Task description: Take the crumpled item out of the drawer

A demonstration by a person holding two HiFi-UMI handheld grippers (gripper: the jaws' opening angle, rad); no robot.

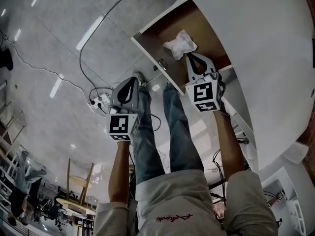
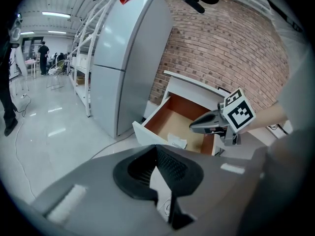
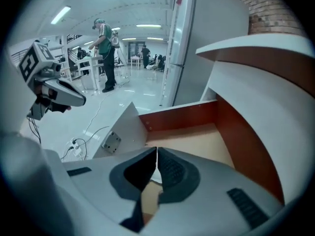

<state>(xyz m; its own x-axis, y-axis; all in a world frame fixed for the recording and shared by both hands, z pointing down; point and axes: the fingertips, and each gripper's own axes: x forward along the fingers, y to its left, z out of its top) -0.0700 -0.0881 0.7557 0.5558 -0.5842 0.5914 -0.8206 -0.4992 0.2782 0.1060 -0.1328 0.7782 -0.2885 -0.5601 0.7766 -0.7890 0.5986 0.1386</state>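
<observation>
- My grey right gripper point(image 1: 190, 58), the one carrying a black-and-white marker cube, has its jaws pressed together with nothing between them. Its ribbed pads point(image 3: 170, 170) meet at the tip.
- My matching grey left gripper point(image 1: 134, 81) is closed and empty too. In the head view it hangs outside the drawer, at about 8 o'clock from the right one.
- The open white drawer point(image 1: 149, 54) with a brown wooden inside has its front panel between my two tips.
- The crumpled white item point(image 1: 180, 44) lies on the drawer floor just behind that panel. It is at 11 o'clock from my right tip and just beside it; I cannot tell whether they touch.
- As I judge it, I should spread the right jaws before going lower, straddle the item's tallest fold, then close gently, since it will probably squash.
- I should keep clear of the front panel and lift straight up, with the left gripper staying out of the way.
- Farther off, a tall grey refrigerator point(image 2: 123, 63) stands beside the drawer.
</observation>
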